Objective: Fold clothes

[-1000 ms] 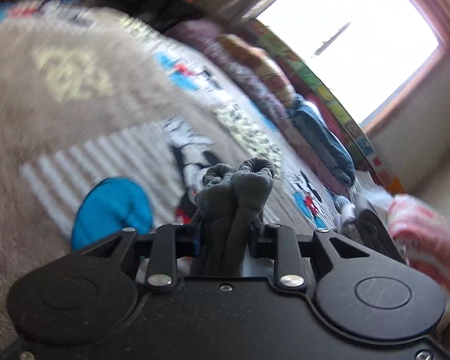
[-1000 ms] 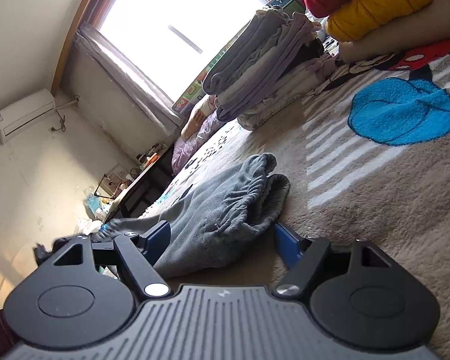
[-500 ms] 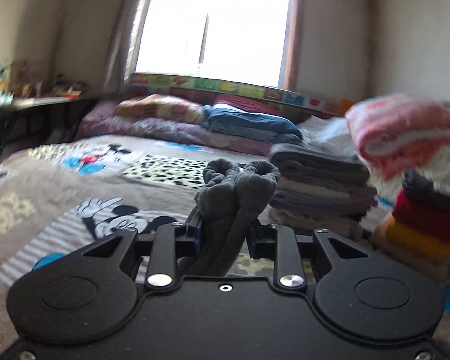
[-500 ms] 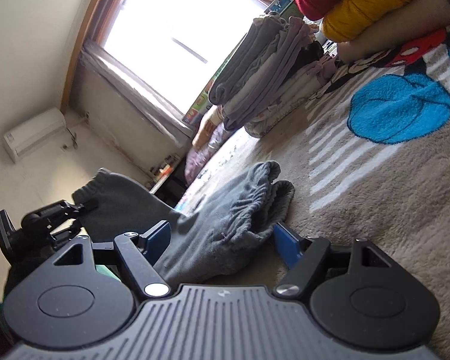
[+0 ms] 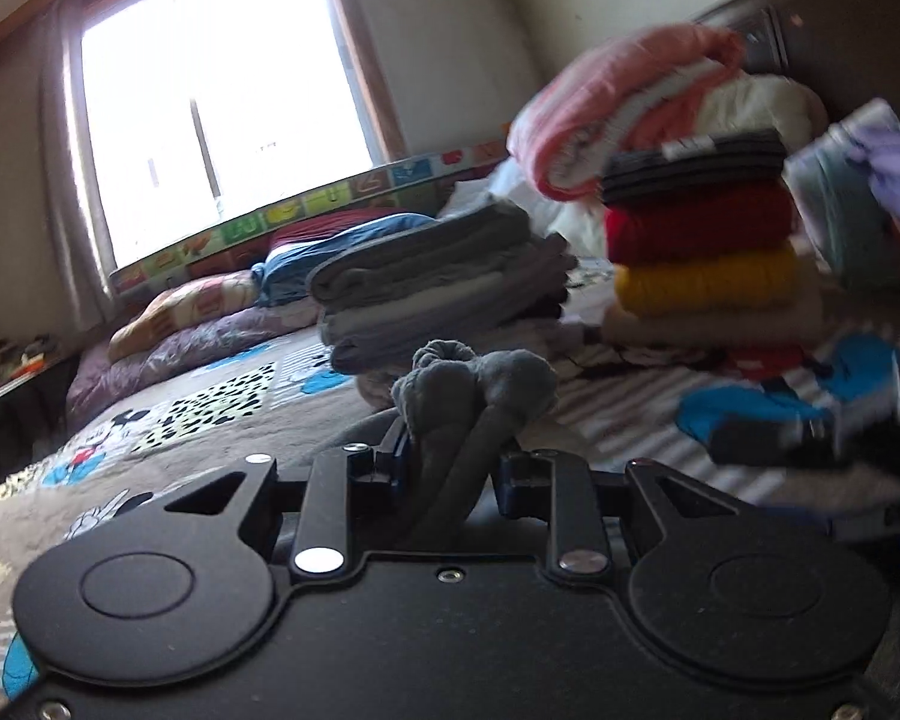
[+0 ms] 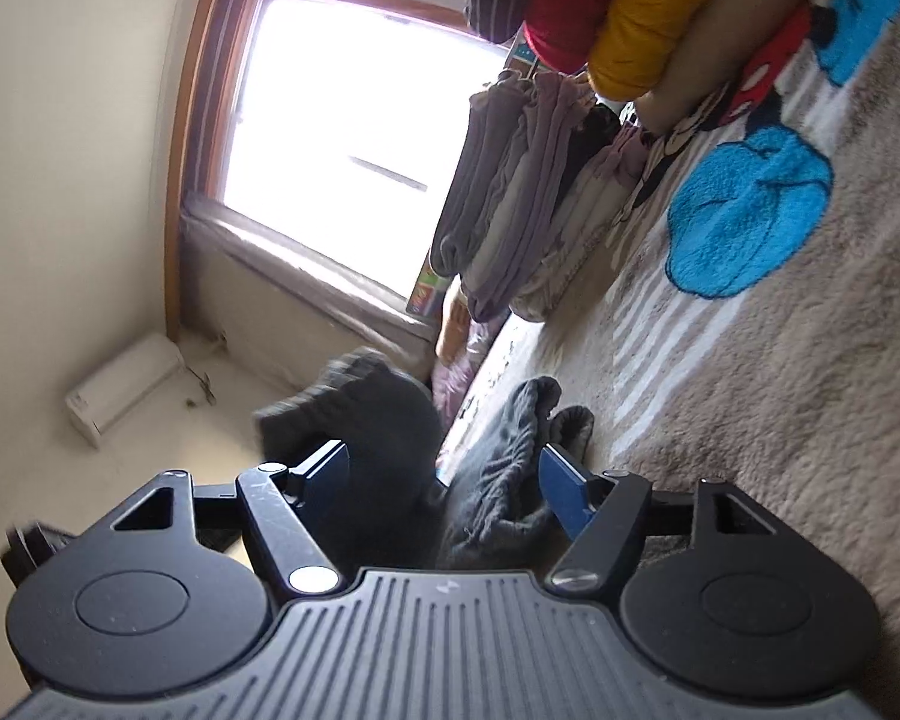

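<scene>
My left gripper [image 5: 450,468] is shut on a bunched end of a dark grey garment [image 5: 468,396] and holds it above the bed. In the right wrist view the same grey garment [image 6: 504,480] lies on the blanket between the blue pads of my right gripper [image 6: 444,480], whose jaws stand wide apart around the cloth. Another raised part of the garment [image 6: 372,408] hangs at the left, blurred. The right gripper shows in the left wrist view [image 5: 810,438] as a blurred dark shape at the right.
A grey Mickey Mouse blanket [image 6: 810,390] covers the bed. A stack of folded grey clothes [image 5: 438,282] and a stack of black, red, yellow and beige items [image 5: 702,252] stand behind. Pillows [image 5: 210,312] lie under the window. An air conditioner [image 6: 126,390] is on the wall.
My left gripper has swung round and lifted with the grey cloth, now facing the stacks. My right gripper has tilted and closed in over the garment, its jaws still apart.
</scene>
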The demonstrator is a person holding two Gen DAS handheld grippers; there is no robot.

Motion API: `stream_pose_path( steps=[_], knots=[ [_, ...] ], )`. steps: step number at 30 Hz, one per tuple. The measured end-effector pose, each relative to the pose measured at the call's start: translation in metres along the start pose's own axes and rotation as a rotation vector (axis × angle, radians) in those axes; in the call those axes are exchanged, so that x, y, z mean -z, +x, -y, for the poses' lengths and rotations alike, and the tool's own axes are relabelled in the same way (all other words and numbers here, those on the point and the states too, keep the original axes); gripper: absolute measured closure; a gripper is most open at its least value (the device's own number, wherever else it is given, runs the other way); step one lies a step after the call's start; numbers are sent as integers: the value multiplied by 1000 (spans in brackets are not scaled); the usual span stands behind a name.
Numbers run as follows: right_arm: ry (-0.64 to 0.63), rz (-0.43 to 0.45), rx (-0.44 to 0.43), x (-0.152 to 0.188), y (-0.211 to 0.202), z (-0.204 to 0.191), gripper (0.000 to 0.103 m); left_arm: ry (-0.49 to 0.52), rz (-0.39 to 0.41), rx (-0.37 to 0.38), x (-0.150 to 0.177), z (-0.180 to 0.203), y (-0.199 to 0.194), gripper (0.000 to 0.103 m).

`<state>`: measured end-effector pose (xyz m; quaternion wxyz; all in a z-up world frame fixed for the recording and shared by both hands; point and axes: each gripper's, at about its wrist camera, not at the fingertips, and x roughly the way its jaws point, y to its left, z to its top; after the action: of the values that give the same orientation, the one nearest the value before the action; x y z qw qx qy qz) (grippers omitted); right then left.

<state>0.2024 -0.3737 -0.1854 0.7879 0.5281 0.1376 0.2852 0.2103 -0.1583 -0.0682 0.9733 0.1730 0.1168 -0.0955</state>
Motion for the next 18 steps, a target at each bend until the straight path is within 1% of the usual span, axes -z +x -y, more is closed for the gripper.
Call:
stream_pose_path(
  steps=[4,9,11,12,14,15,16,17,18],
  knots=[
    [28,17,-19,-2,-1,4,34,31,-16,3,14,16,4,78],
    [40,23,-26,-2,-2,6,34,46,-21,-6,19,26,11,78],
    [42,24,-27,-2,-2,7,34,53,-33,1,22,31,16,78],
    [43,24,-27,-2,-2,7,34,70,-47,21,24,34,17,77],
    [47,26,-29,-2,-4,8,34,90,-48,52,23,35,13,62],
    [49,27,-30,-2,-4,8,34,70,-38,92,22,30,7,45],
    [51,27,-31,-2,-5,8,35,47,-29,125,20,24,0,42],
    [54,28,-32,-1,-6,8,35,25,-19,157,18,18,-7,42],
    [56,29,-33,-1,-7,9,35,28,-9,171,16,13,-16,42]
  ],
)
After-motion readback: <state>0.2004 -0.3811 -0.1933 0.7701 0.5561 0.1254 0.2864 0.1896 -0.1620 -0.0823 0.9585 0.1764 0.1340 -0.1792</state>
